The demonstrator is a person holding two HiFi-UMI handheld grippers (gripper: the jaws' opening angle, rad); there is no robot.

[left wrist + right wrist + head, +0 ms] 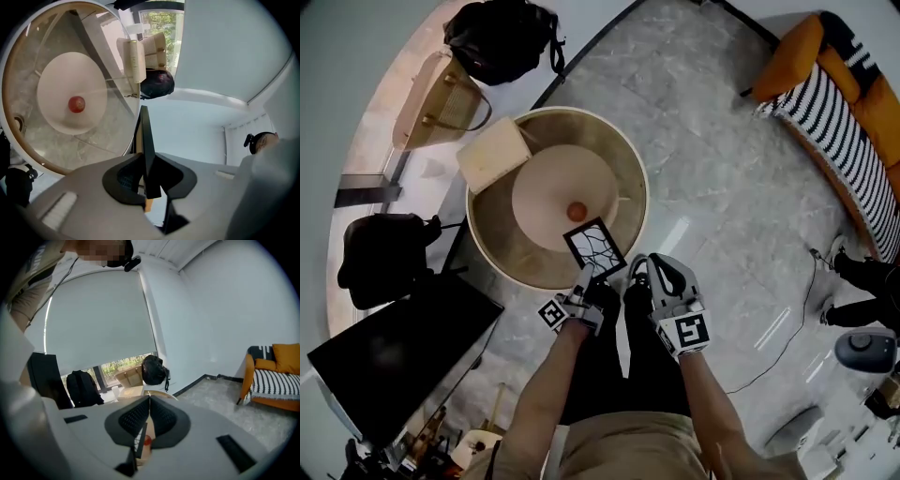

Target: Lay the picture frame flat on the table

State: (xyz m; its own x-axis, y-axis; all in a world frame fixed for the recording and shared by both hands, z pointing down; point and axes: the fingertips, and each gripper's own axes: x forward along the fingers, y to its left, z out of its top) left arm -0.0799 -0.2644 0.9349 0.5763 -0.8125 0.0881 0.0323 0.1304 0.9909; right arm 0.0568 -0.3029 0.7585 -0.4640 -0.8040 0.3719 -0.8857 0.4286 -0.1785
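Pale grey marble-look floor (722,187) fills the centre; an orange sofa with black-and-white striped cover (848,112) sits upper right, a black backpack (502,37) upper left.

No readable words, brands or numbers in any view.

Only signs: black-and-white square markers (692,330) on the cubes of the left gripper (589,277) and right gripper (639,270). These are coded block patterns, not letters.

Picture frame (595,246): branching black lines on white, no lettering.
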